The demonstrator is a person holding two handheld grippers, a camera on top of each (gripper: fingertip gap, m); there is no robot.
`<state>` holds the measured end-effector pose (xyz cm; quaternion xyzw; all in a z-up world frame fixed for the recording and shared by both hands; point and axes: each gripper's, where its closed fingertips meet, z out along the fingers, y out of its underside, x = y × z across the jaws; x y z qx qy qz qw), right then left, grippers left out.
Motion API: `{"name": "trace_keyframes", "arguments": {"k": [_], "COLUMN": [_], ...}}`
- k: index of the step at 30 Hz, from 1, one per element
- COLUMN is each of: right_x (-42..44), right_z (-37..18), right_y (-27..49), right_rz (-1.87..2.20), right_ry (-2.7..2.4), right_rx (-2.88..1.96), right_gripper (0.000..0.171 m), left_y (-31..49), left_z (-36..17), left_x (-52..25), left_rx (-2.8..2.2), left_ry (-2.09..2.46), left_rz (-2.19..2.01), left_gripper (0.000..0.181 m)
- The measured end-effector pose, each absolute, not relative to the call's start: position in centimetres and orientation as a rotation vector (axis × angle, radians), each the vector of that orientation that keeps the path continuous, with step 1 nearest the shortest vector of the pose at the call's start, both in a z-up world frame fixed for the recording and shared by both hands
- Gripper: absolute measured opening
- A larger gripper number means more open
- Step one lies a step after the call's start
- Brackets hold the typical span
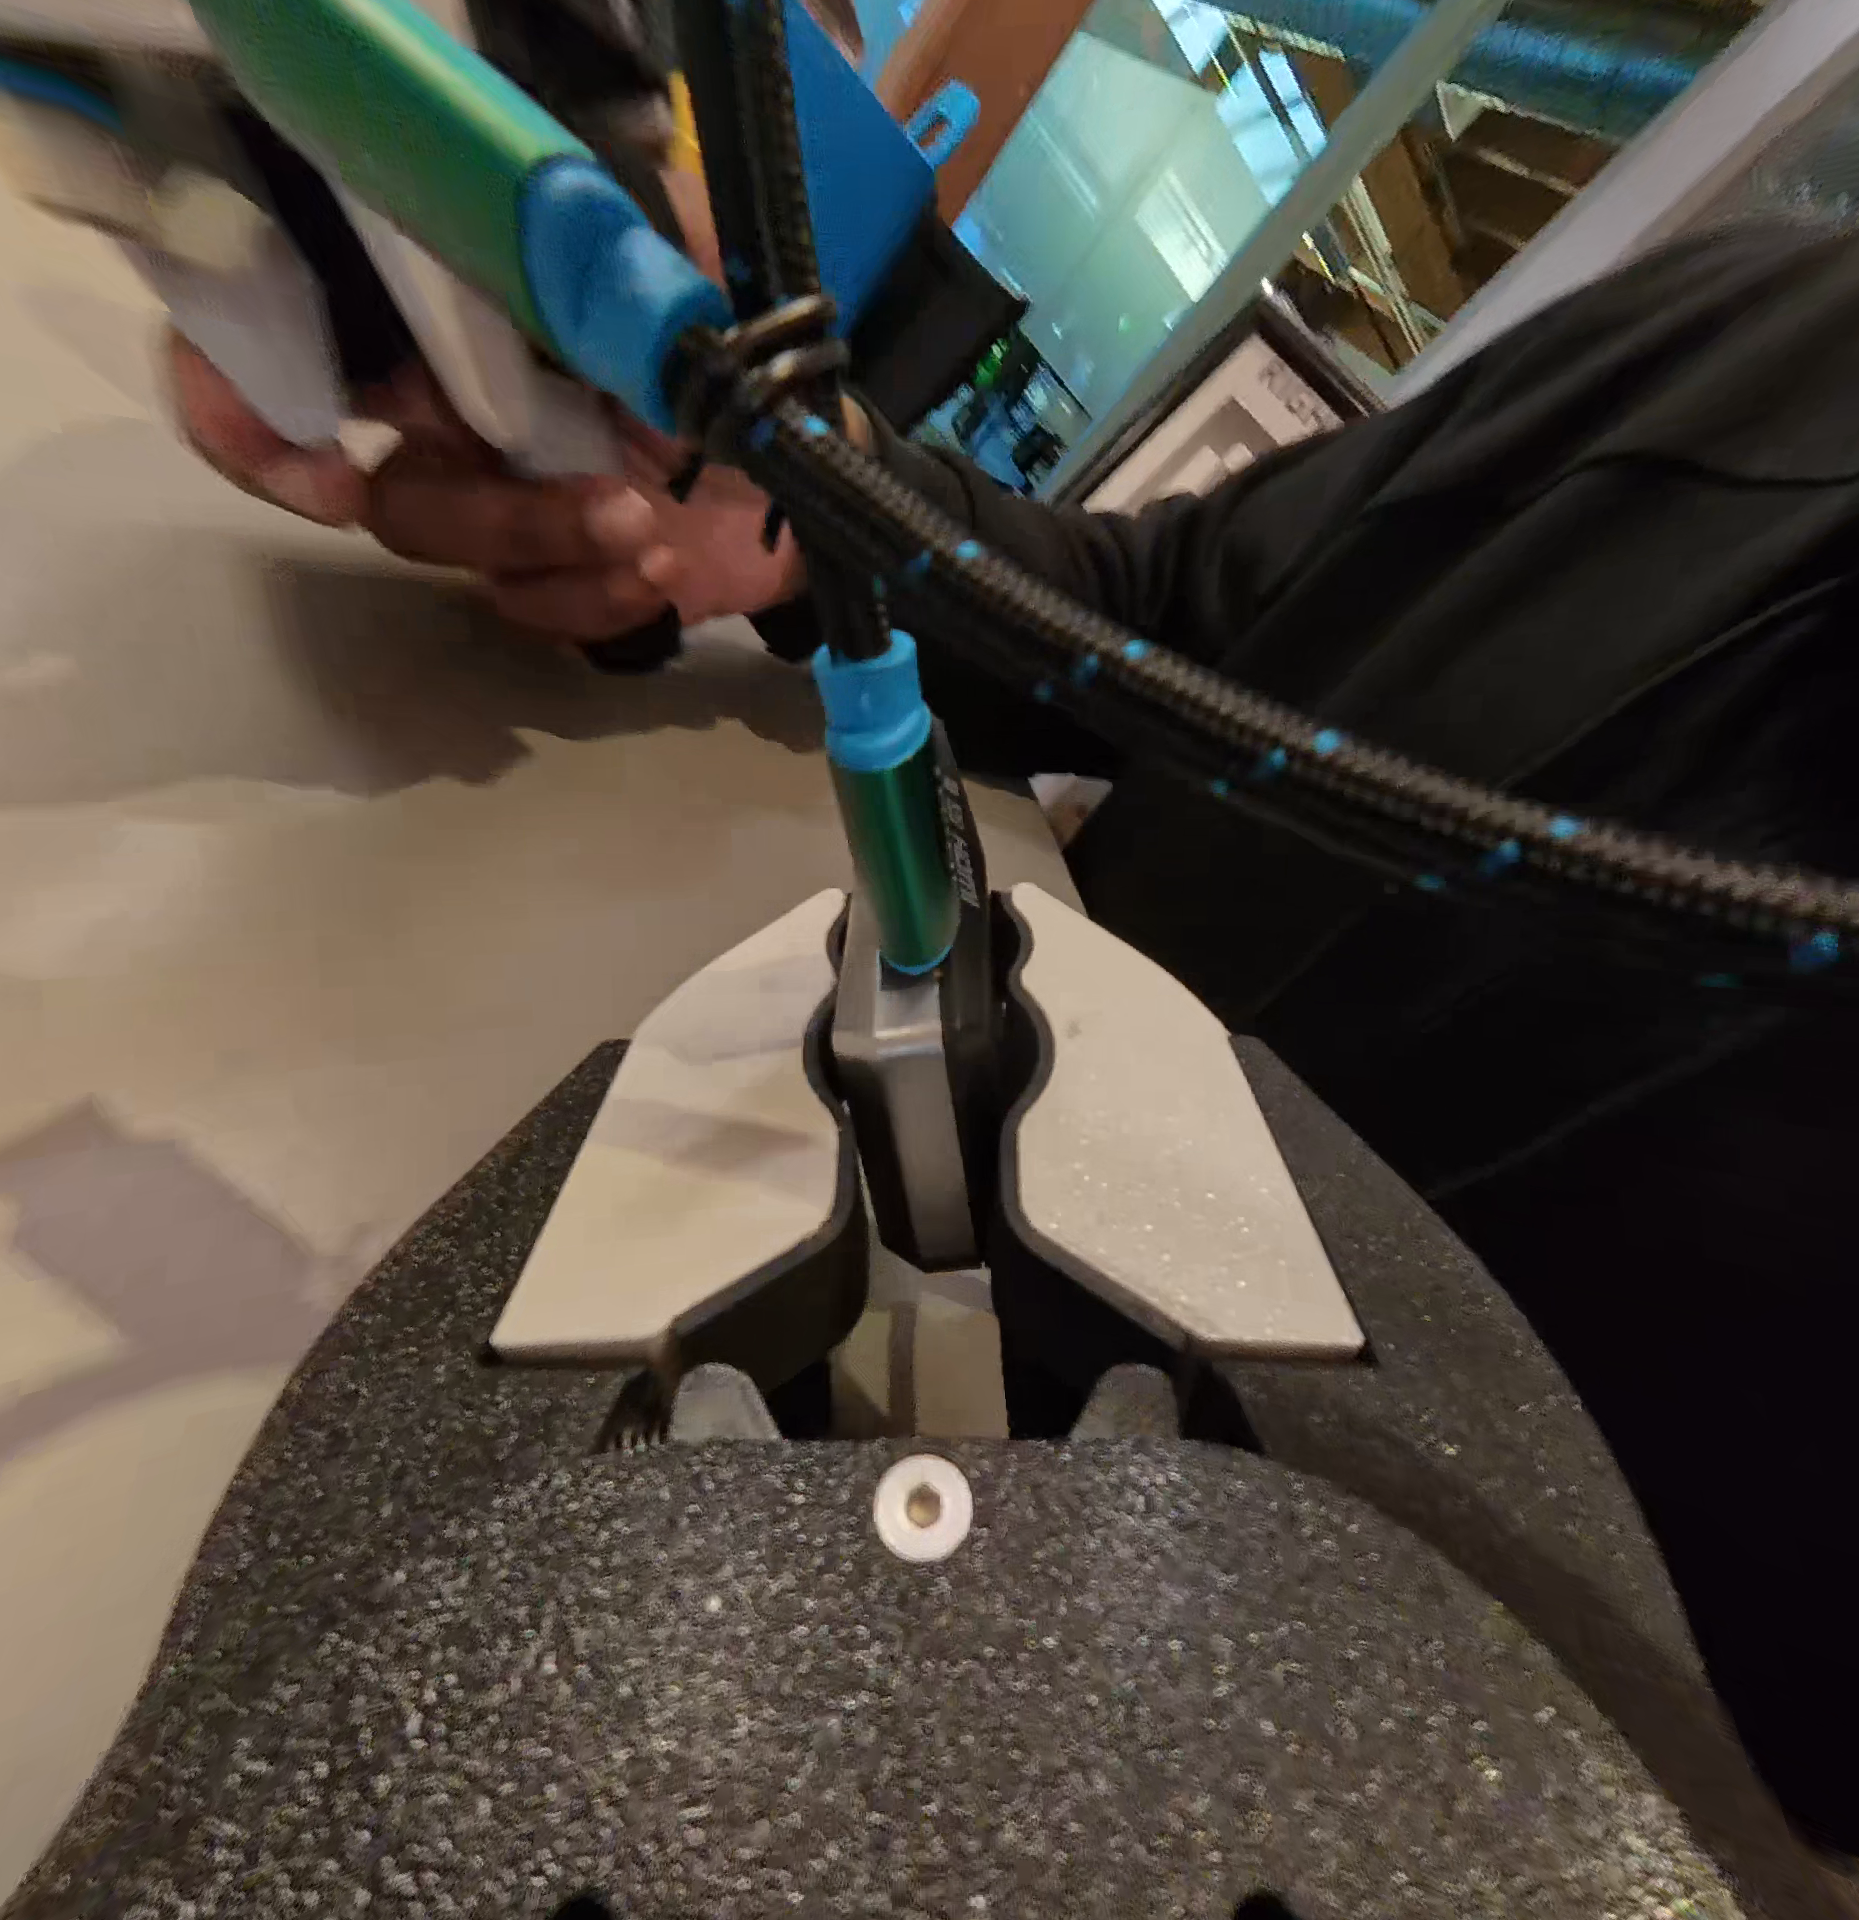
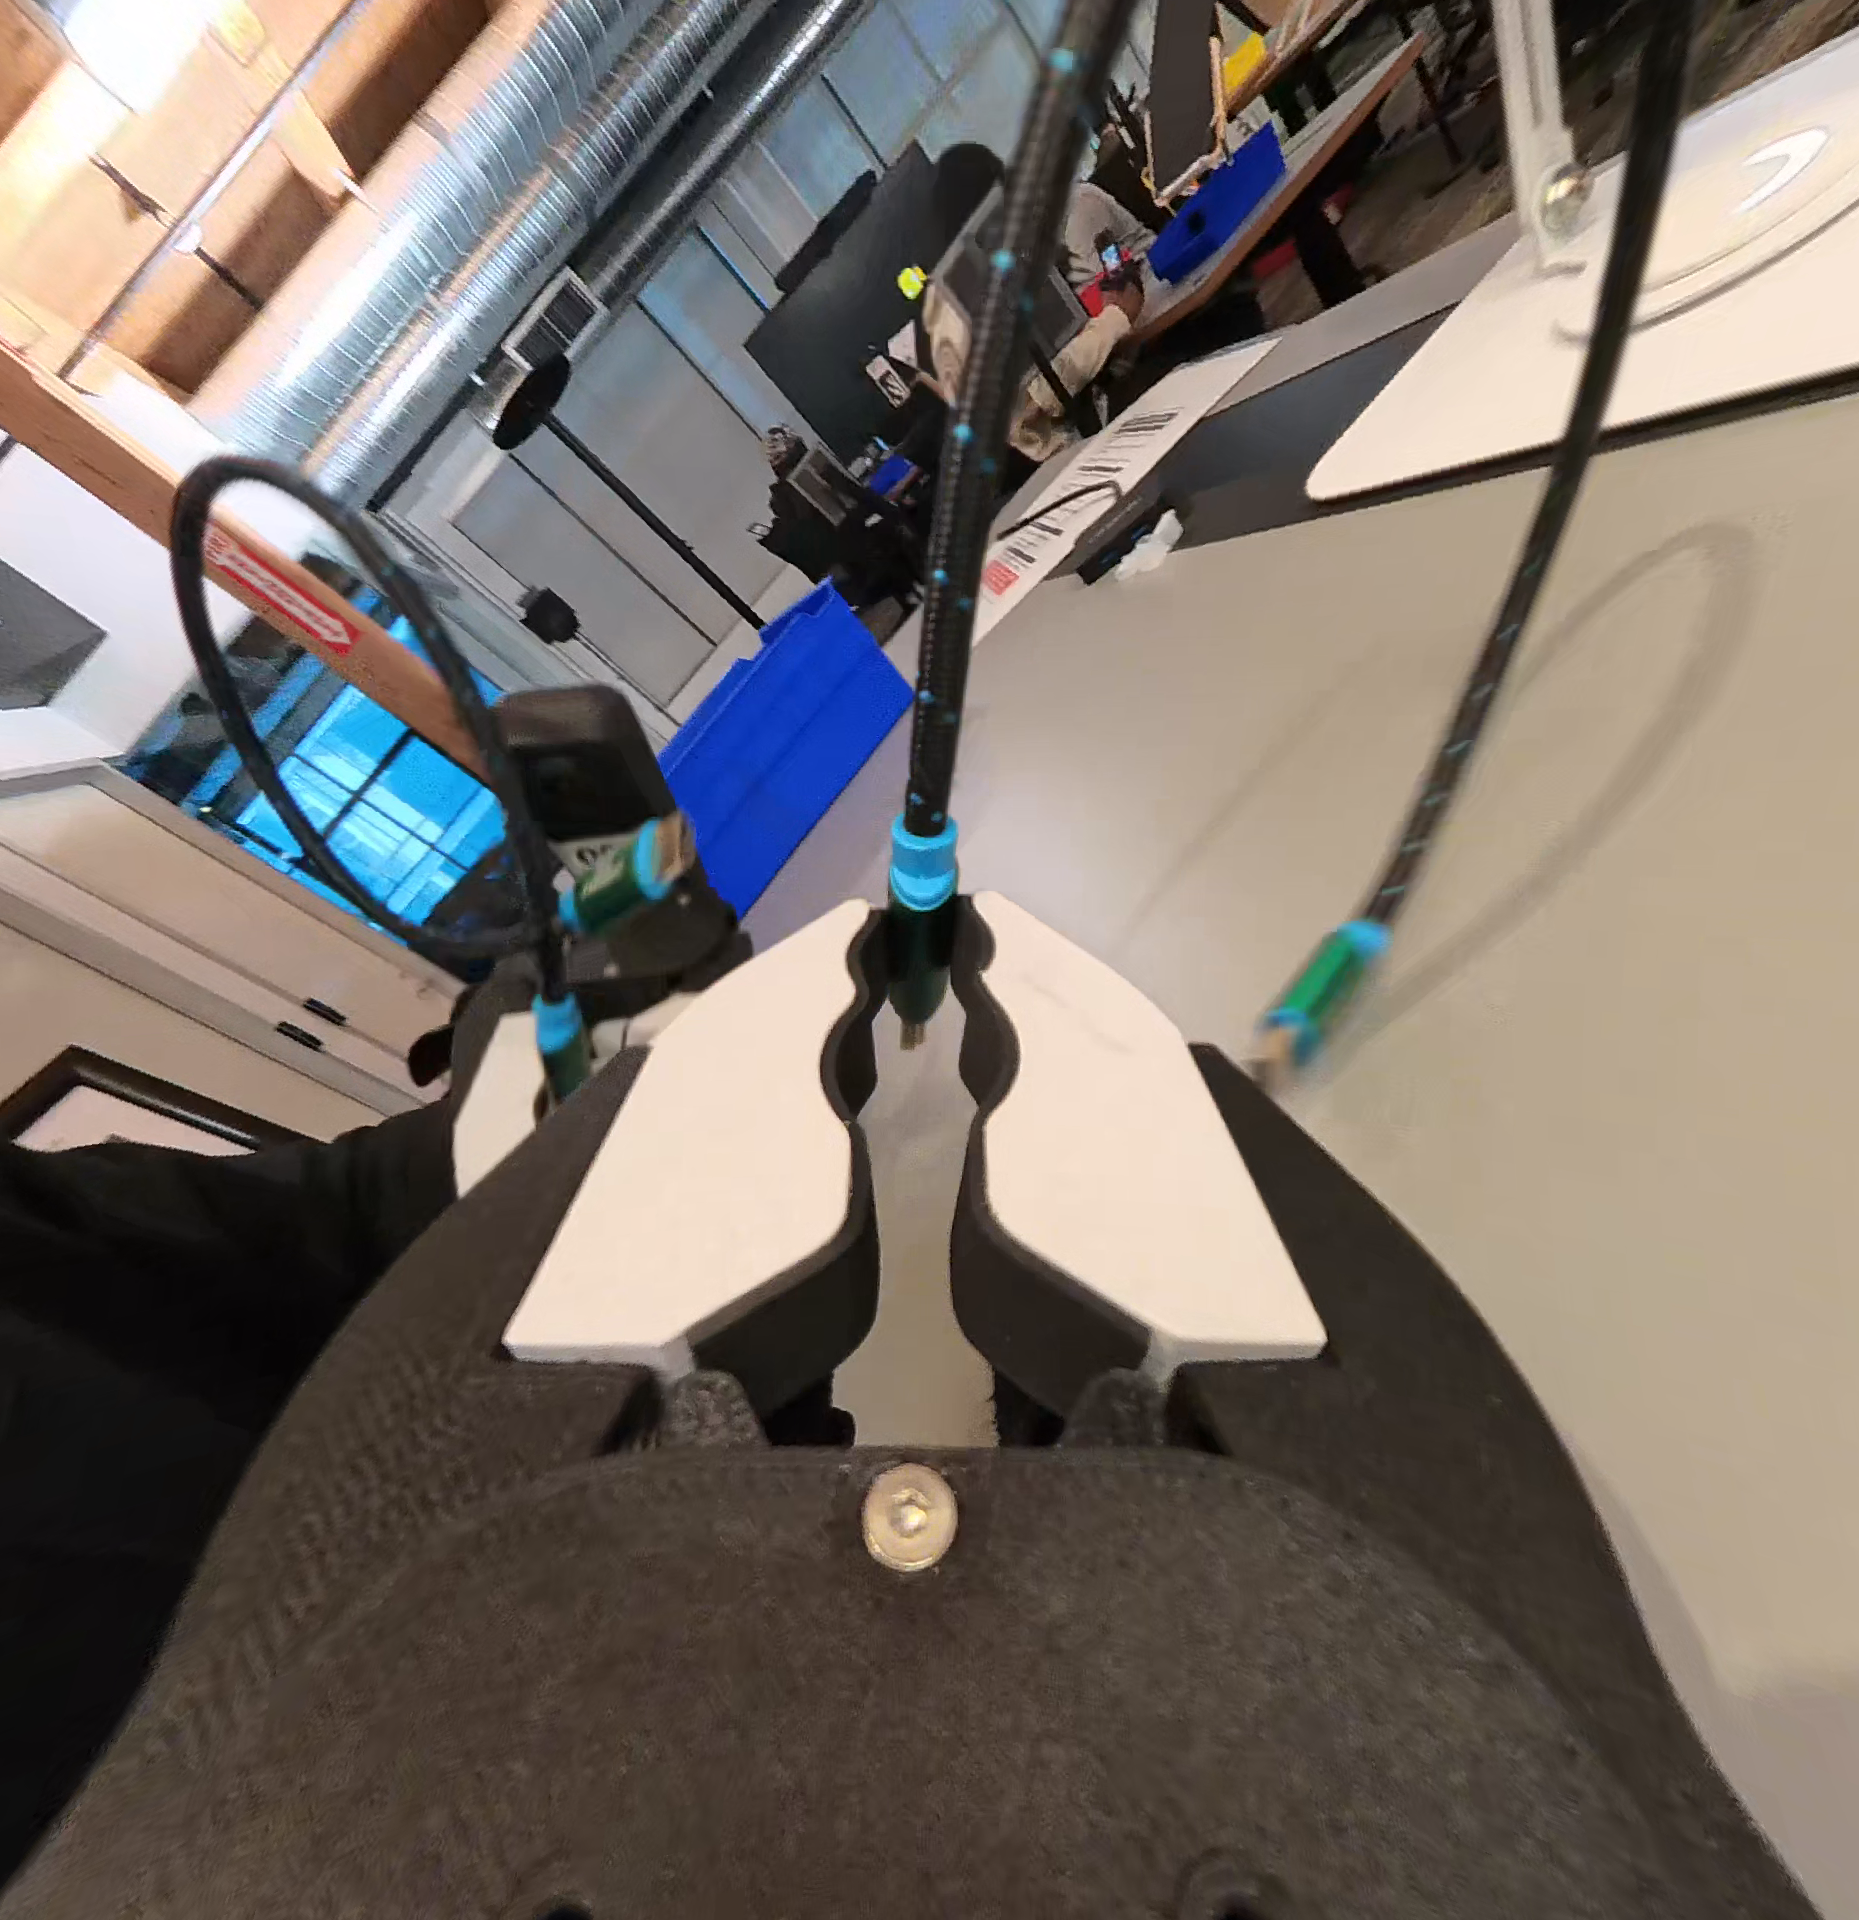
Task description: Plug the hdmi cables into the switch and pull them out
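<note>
In the left wrist view my left gripper (image 1: pixel 920 920) is shut on the grey HDMI switch (image 1: pixel 904 1122), held edge-on above the table. A green plug with a blue collar (image 1: pixel 894 852) sits in the switch's top edge, its black braided cable (image 1: pixel 1320 748) running off to the right. A second green plug (image 1: pixel 416 156) hangs blurred at the upper left. In the right wrist view my right gripper (image 2: pixel 920 920) is shut on a green plug (image 2: pixel 917 966), metal tip toward the camera and free of the switch. Another plug (image 2: pixel 1320 987) dangles at the right. The left gripper (image 2: pixel 509 1070) shows at the left.
A pale table (image 2: pixel 1372 779) lies below. On it are a white mat (image 2: pixel 1631 343), a black box (image 2: pixel 1247 436) and a blue bin (image 2: pixel 790 717). A hand (image 1: pixel 509 520) and a dark sleeve (image 1: pixel 1527 520) are close in the left wrist view.
</note>
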<state>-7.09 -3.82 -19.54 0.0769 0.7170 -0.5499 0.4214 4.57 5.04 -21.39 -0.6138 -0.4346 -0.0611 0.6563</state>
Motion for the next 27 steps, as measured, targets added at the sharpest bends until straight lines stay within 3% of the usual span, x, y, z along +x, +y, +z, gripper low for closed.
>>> {"name": "trace_keyframes", "arguments": {"k": [6,12,22,27], "right_x": [-7.2,-8.2,-19.9,-25.5], "right_z": [-18.6,-14.2,-4.2,-8.6], "right_y": [-3.6,-0.8,16.6,22.6], "right_rz": [-1.437,-1.591,-2.108,-1.887], "right_ry": [1.842,1.905,2.357,2.906], "right_rx": [0.181,0.177,0.497,0.716], "right_gripper": [0.012,0.012,0.012,0.012], "left_y": [-1.8,-4.2,-4.1,-4.0], "left_z": [-20.3,-20.1,-20.9,-21.2], "left_x": [3.3,3.1,2.7,2.7], "left_rx": [-1.192,-1.098,-1.115,-1.124], "left_ry": [-1.092,-1.140,-1.199,-1.217], "left_rz": [0.057,0.091,0.084,0.074], "left_gripper": [0.022,0.022,0.023,0.023]}}
